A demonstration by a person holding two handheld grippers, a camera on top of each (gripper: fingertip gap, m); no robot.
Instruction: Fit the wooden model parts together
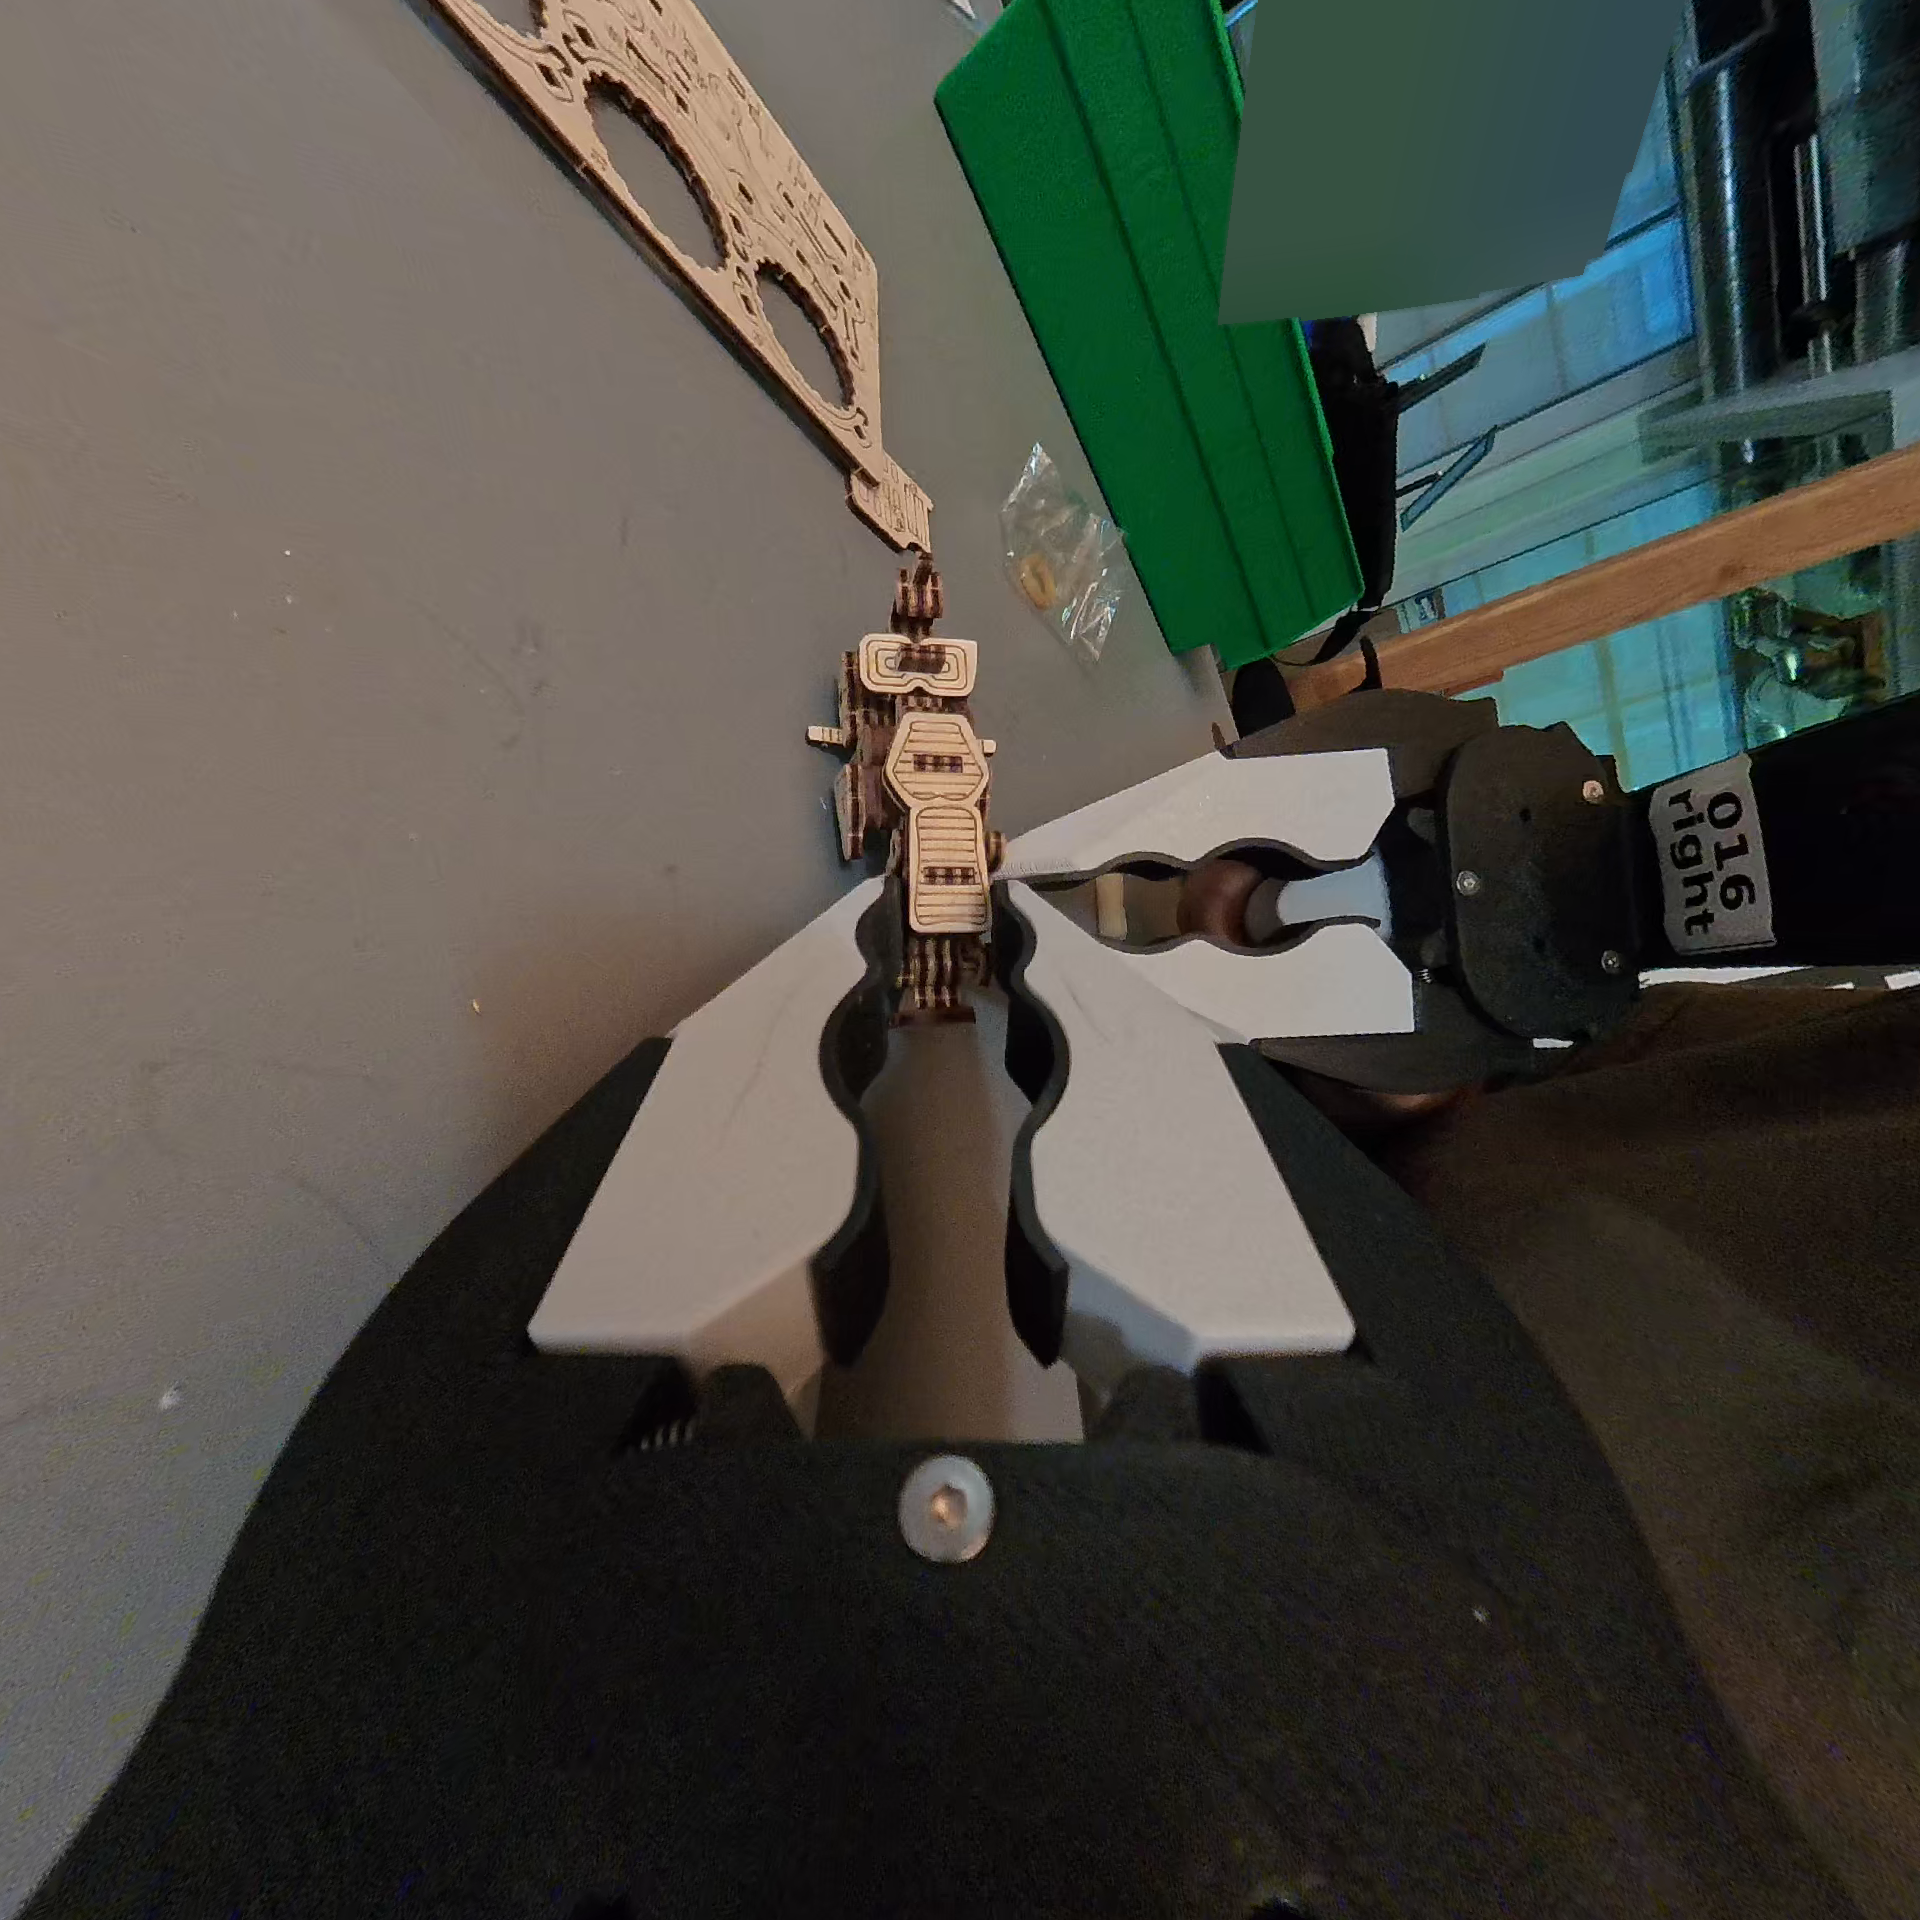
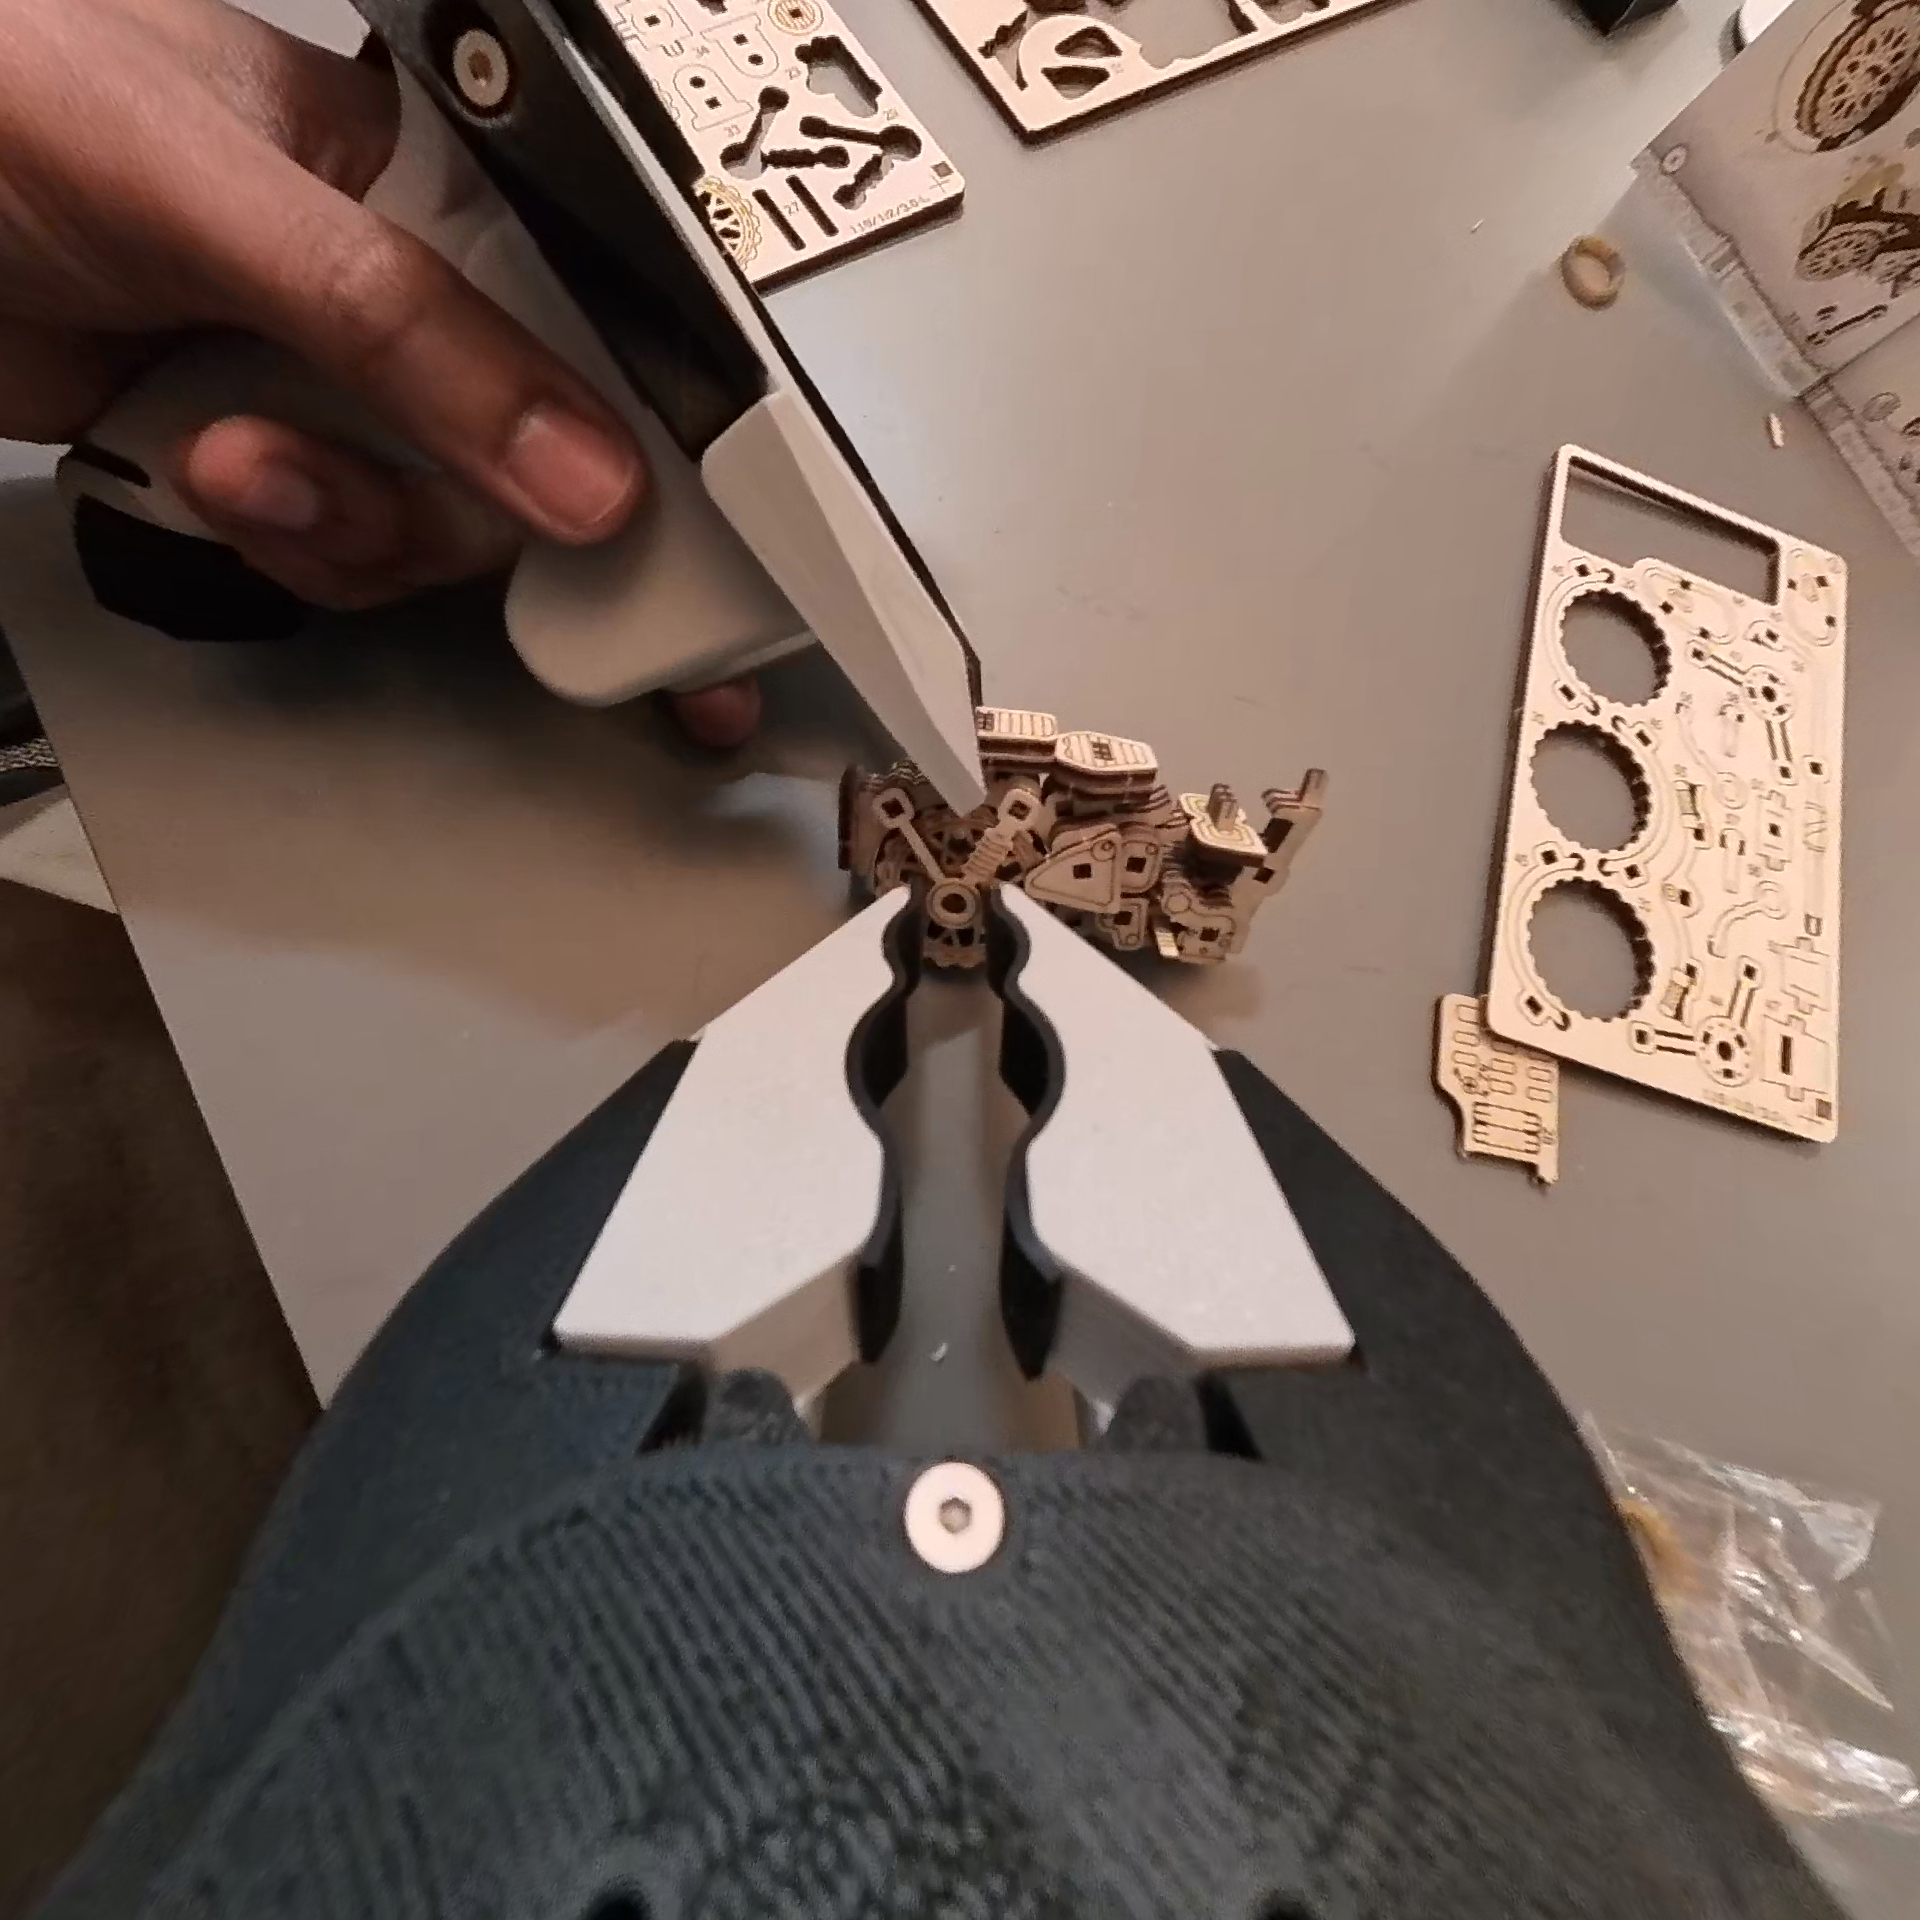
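- The wooden model point(image 2: 1081, 862) is well advanced: a dense body of layered plywood pieces, with gears, a rod and side plates already fitted, stands on the grey table point(image 2: 1299, 436), just beyond the right gripper's fingertips at about 12 o'clock in the right wrist view.
- The left gripper point(image 1: 940, 914) is clamped on one end of the model, its pads pressing both sides.
- The right gripper point(image 2: 956, 914) has its tips closed around a small round hub low on the model's side; I judge it is seating or steadying that piece.
- In the right wrist view, one left finger point(image 2: 904, 665) comes in from 10 o'clock, with a hand point(image 2: 260, 312) on the handle.
- A punched-out parts sheet point(image 2: 1662, 821) lies at 3 o'clock; three round holes show its gears are gone, but small pieces remain.
- More sheets point(image 2: 821, 125) lie at 12 o'clock, a loose ring point(image 2: 1904, 272) at 2 o'clock and a plastic bag point(image 2: 1756, 1590) at 4 o'clock.
- So several parts seem left to fit.
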